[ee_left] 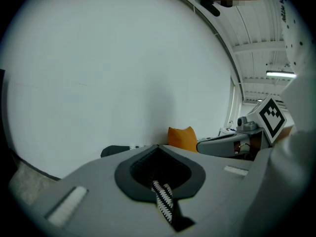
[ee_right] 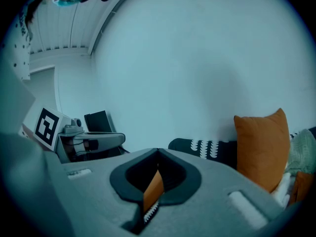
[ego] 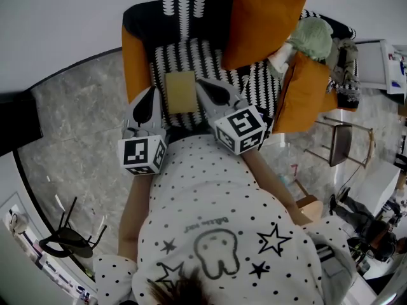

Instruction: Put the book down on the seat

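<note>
**Step in hand.** The book [ego: 180,91] is seen lying flat on the striped seat [ego: 191,57] of the armchair, near the seat's front edge. The placing step is judged to be done. Nothing is held: the left gripper [ego: 150,100] is pressed together just beside the book's left edge, and the right gripper [ego: 213,93] is pressed together just beside the book's right edge. In the left gripper view, the jaws of the left gripper [ee_left: 159,149] are shown meeting at the tip, with only seat fabric seen through the slot behind them. The same is shown for the right gripper [ee_right: 158,154] in the right gripper view. Contact between either gripper and the book cannot be confirmed.

**Next move.** A withdrawal of both grippers, away from the book and toward the person, is judged to be all that is called for. No lift or regrasp is needed.

**Edges and open room.**
- Behind the book, toward the backrest, a large orange cushion [ego: 262,24] is propped.
- To the book's right, beyond the right gripper, a second orange cushion [ego: 304,94] and a green soft item [ego: 311,37] are crowded.
- To the book's left, the orange armrest [ego: 135,65] rises close by.
- In front of the book, bare floor [ego: 76,119] is open, so a retreat that way is judged unobstructed.
</note>
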`<state>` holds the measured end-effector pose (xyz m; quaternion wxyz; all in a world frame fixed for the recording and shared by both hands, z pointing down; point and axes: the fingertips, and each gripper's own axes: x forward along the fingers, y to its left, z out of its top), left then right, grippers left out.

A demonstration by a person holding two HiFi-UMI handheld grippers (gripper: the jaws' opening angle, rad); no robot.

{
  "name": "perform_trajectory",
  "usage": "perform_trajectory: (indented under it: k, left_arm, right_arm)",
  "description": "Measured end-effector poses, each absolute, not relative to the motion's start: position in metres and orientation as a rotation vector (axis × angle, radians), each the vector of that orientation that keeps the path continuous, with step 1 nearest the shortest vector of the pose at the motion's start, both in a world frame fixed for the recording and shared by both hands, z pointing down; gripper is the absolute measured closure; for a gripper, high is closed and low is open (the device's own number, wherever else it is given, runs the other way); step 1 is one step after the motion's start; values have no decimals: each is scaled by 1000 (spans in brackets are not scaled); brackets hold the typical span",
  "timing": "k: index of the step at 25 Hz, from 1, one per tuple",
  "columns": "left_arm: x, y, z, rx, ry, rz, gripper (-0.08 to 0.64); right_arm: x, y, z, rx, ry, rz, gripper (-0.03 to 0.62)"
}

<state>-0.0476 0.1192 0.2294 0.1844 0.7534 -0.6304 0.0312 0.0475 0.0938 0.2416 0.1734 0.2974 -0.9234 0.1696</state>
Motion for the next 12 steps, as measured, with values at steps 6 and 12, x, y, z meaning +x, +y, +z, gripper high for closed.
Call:
perform_trajectory:
  k: [6,12]
  left_arm:
    - [-44,118,230,2131,-1771,93,557]
    - [-47,118,229,2125,-1775,91,557]
  right_arm:
    - [50,93,242,848,-2622,481,592]
    - [46,94,240,830,-2626,472,594]
